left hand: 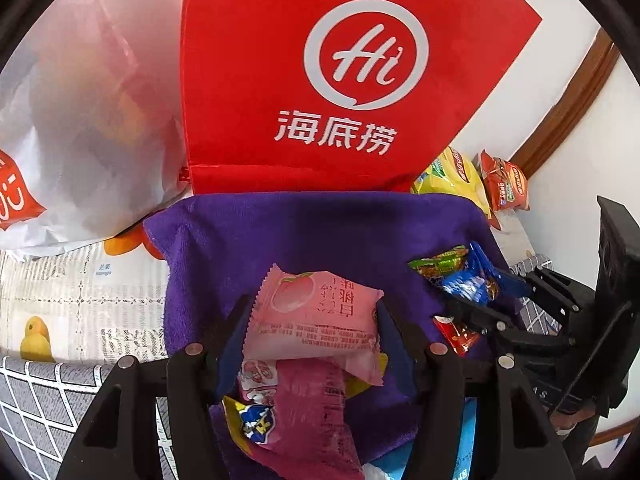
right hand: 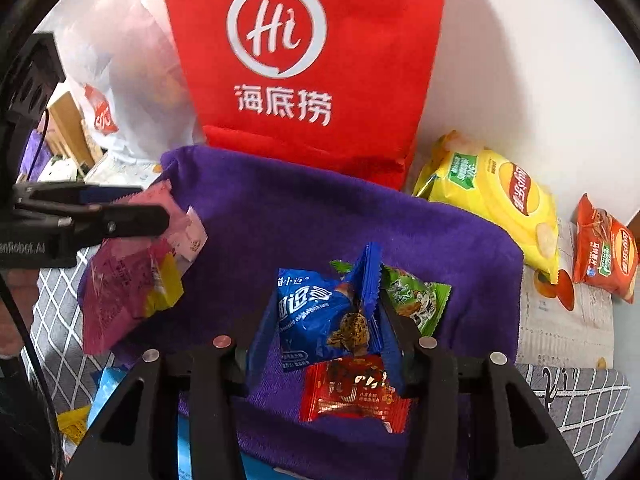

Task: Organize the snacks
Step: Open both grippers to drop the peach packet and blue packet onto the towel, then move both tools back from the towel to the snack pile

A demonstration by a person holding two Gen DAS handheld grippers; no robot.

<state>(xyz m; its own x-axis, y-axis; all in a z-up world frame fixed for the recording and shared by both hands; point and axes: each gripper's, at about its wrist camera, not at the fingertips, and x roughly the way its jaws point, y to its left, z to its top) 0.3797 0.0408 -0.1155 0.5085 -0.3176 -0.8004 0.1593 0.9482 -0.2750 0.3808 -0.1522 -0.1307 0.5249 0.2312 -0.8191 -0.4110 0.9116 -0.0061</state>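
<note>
The left gripper [left hand: 312, 316] pinches a pink packet [left hand: 316, 312]; the right gripper [right hand: 324, 320] clamps a blue cookie packet [right hand: 320, 316]. Both hover over the purple towel [right hand: 280, 216]. Several snacks still lie loose, so I'd say sorting has barely started.

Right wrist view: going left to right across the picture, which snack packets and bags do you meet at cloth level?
left gripper holding the pink packet → blue cookie packet in the right gripper → green packet → yellow chip bag → orange chip bag.
</note>
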